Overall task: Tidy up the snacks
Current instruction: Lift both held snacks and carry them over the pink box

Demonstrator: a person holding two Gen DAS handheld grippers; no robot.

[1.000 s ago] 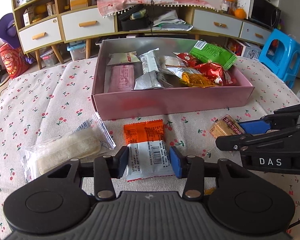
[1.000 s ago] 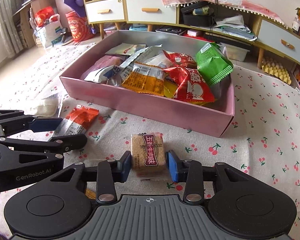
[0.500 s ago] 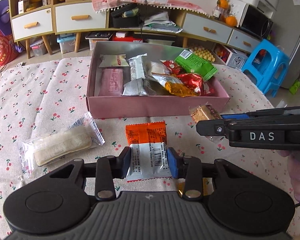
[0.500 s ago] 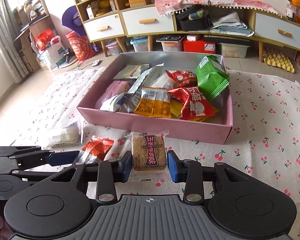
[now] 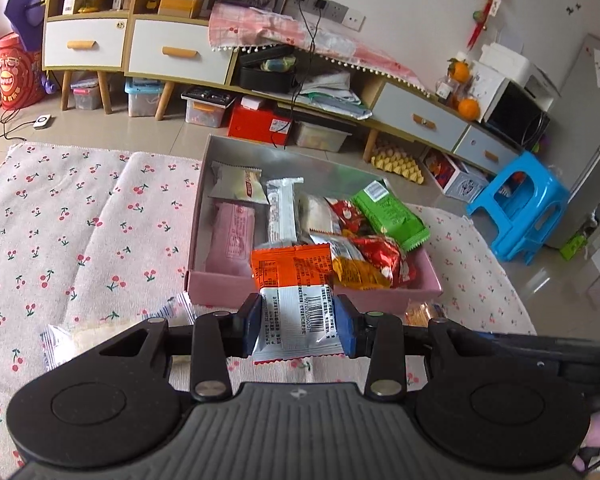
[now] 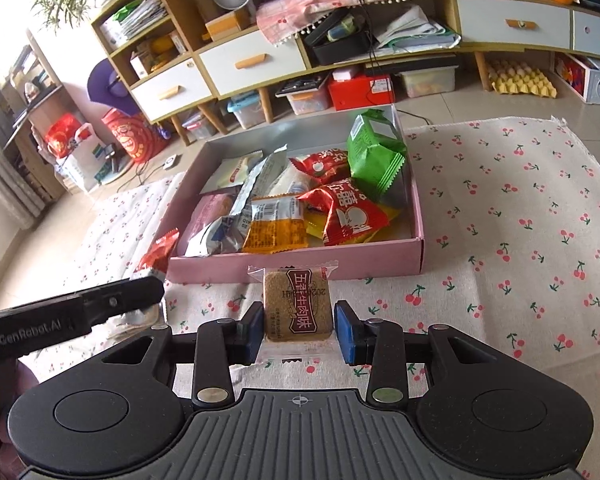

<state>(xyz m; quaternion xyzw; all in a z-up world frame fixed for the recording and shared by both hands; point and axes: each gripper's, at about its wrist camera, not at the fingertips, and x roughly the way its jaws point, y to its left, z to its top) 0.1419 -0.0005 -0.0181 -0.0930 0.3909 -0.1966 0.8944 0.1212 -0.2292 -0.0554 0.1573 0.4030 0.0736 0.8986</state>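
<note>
Tongs — left tongs [image 5: 296, 326] grasping orange-and-silver barcoded packet [image 5: 294, 292] | right tongs [image 6: 299, 330] grasping brown biscuit pack [image 6: 297, 304] — "GenRobot.AI" casing

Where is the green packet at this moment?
The green packet lies in the pink box, at its far right corner in the right wrist view, next to the red packets.

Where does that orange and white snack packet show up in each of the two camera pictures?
Left wrist view: orange and white packet at centre, clamped in the left gripper.
Right wrist view: only its orange end peeks out at left, above the left gripper's finger.
Shared landmark: pink box.
</note>
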